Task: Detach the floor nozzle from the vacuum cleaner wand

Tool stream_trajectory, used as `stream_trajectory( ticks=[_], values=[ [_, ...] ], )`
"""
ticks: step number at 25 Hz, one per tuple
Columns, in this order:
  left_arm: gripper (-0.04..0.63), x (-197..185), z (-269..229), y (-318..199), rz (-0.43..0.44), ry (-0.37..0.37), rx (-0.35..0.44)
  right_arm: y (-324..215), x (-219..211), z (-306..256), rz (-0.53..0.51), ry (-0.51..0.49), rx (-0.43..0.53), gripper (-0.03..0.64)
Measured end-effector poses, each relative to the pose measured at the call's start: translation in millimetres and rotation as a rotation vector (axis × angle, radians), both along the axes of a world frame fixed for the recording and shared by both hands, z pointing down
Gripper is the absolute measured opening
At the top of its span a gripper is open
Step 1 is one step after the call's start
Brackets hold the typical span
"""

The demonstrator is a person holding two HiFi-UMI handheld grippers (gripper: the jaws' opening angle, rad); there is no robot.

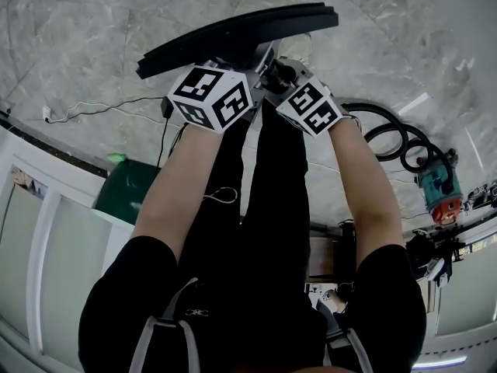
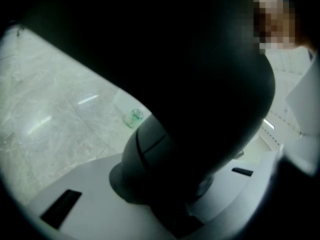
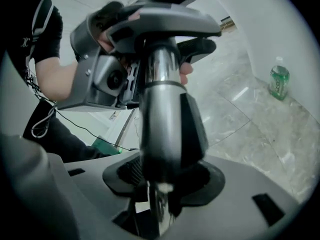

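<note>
The right hand-held gripper [image 3: 160,199] is clamped on the wand [image 3: 162,109] (chrome tube, grey collar), and the left hand-held gripper [image 2: 165,199] is closed on the same wand just beside it. The black floor nozzle [image 1: 233,33] sits attached at the wand's far end, raised over the marble floor [image 1: 93,37]. A green bottle [image 3: 278,81] stands well apart.

left claw [image 2: 172,204]: jaws lie behind a dark, unfocused mass [image 2: 200,79]. wand [image 3: 167,129]: lower end blurs at the right claw [image 3: 160,209]. bottle [image 3: 278,82] label too small to read.
</note>
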State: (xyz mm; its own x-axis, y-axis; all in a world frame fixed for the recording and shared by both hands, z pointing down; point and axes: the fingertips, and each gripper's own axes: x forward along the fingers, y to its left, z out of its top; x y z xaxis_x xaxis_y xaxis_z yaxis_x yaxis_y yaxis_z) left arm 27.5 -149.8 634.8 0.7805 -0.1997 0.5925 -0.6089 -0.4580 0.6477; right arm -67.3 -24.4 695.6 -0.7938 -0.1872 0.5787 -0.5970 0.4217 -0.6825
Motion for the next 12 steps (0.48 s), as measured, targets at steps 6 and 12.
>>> stream_trajectory(
  ticks=[6, 12],
  values=[
    [0.087, 8.9, -9.2, -5.7, 0.010, 0.014, 0.002, -16.9, -6.2, 1.7, 0.011, 0.027, 0.019, 0.191],
    [0.087, 10.0, -10.0, -6.5, 0.042, 0.051, -0.018, -13.9, -8.2, -0.4, -0.068, 0.005, 0.028, 0.097]
  ],
)
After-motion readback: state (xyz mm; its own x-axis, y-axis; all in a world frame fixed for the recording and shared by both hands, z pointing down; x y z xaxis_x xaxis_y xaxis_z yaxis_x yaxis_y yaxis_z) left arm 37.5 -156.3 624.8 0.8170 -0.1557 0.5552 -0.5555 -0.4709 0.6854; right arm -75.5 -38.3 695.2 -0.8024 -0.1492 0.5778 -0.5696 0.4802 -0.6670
